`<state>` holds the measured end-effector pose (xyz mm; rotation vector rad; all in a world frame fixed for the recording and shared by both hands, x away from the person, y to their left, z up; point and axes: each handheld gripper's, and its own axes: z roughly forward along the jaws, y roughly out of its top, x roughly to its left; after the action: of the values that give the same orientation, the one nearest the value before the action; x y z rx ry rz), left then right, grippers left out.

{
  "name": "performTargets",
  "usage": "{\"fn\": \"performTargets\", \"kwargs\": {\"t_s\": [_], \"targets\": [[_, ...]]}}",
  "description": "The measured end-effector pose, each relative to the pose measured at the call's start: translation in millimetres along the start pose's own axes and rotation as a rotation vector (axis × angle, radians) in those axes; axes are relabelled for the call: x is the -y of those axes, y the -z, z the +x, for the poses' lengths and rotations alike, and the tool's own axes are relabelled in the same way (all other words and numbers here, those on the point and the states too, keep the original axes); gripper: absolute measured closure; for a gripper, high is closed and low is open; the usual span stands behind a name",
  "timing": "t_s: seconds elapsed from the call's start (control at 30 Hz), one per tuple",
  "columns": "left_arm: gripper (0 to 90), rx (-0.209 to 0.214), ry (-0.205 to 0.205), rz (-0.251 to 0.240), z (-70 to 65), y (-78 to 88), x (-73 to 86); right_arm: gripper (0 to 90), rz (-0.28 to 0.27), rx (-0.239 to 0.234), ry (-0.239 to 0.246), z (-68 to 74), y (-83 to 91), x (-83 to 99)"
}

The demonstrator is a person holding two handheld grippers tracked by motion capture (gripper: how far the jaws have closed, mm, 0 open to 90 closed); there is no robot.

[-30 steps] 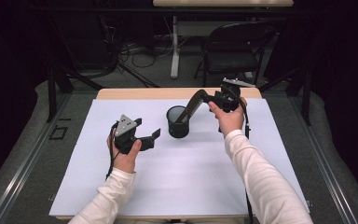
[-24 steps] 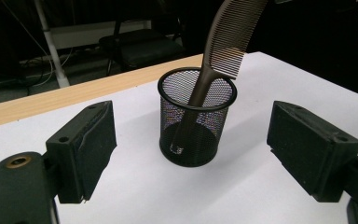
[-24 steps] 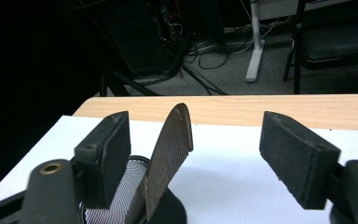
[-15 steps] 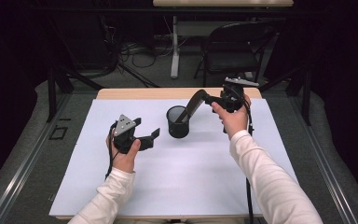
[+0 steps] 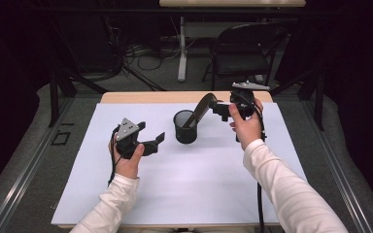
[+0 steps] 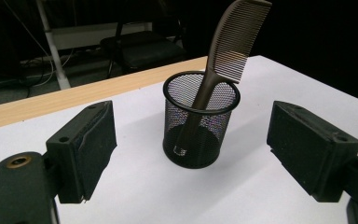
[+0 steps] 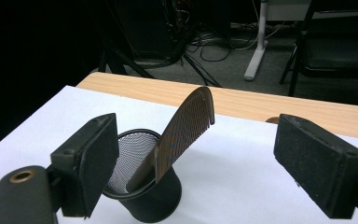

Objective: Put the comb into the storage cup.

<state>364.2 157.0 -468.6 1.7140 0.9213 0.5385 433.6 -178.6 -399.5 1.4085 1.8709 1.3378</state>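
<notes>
Right gripper point(image 7: 191, 163) jaws have just been opening; they stand wide, nothing pressed between them. Brown comb point(image 7: 179, 133) leans handle-down in black mesh cup point(image 7: 144, 196) on white tabletop point(image 7: 242, 177), near its far wooden edge.

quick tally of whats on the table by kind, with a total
mesh cup: 1
comb: 1, standing handle-down in the cup
white sheet: 1, covering the table top
total: 3
</notes>
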Motion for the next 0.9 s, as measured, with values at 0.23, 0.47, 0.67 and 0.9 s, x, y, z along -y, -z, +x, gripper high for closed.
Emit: {"fn": "performTargets", "kwargs": {"t_s": [0.23, 0.47, 0.67, 0.9], "targets": [[15.8, 0.01, 0.007, 0.005, 2.5, 0.8, -1.0, 10.3, 0.005, -0.021, 0.039, 4.0, 10.1, 0.4], [15.8, 0.028, 0.005, 0.015, 2.8, 2.5, -4.0, 4.5, 0.028, -0.053, 0.093, 9.4, 17.7, 3.4], [15.8, 0.038, 0.009, 0.018, 4.2, 4.1, -5.7, 0.0, 0.039, -0.084, 0.119, 13.6, 21.8, 8.0], [15.8, 0.049, 0.012, 0.019, 7.9, 7.2, -8.2, 0.0, 0.036, -0.111, 0.145, 18.7, 27.7, 13.4]]}}
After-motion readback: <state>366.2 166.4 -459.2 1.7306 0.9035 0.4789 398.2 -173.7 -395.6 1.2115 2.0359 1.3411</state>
